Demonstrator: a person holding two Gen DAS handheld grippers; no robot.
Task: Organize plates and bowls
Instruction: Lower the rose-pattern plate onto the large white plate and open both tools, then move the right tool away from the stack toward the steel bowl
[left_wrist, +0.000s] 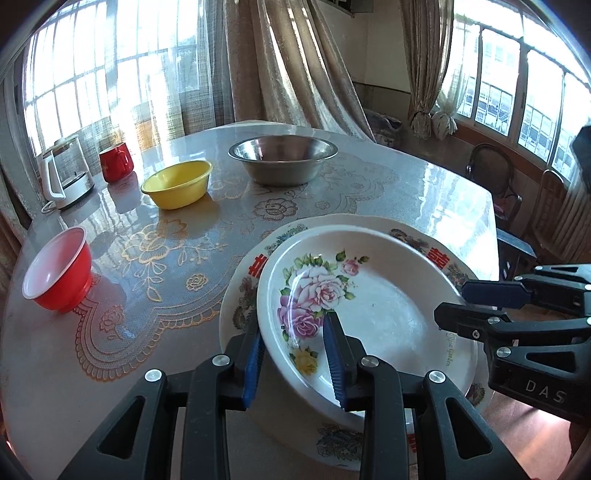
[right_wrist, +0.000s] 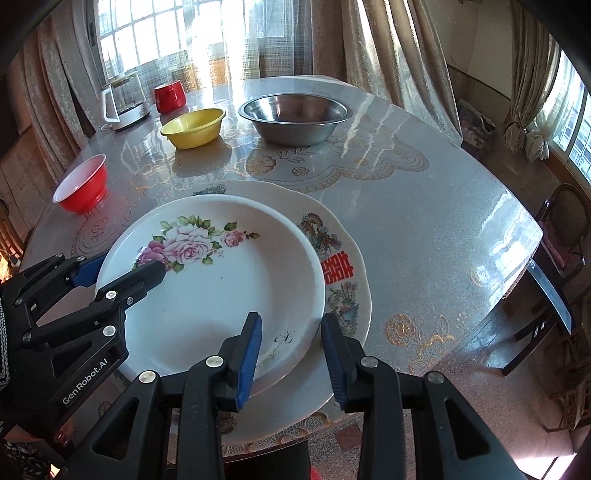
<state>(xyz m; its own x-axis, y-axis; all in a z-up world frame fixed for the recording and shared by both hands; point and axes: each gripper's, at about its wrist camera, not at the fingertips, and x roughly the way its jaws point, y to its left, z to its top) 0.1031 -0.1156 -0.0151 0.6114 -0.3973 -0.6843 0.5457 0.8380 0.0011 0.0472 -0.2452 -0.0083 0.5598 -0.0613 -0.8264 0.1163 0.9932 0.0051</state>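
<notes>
A white rose-patterned deep plate lies on a larger white plate with red characters at the table's near edge. My left gripper is open, its fingers straddling the rose plate's left rim. My right gripper is open, its fingers straddling the plate's right rim. A steel bowl, a yellow bowl and a red bowl stand farther back on the table.
A red mug and a glass kettle stand at the back left. The round table has a glossy floral cover. Chairs stand to the right, curtains behind.
</notes>
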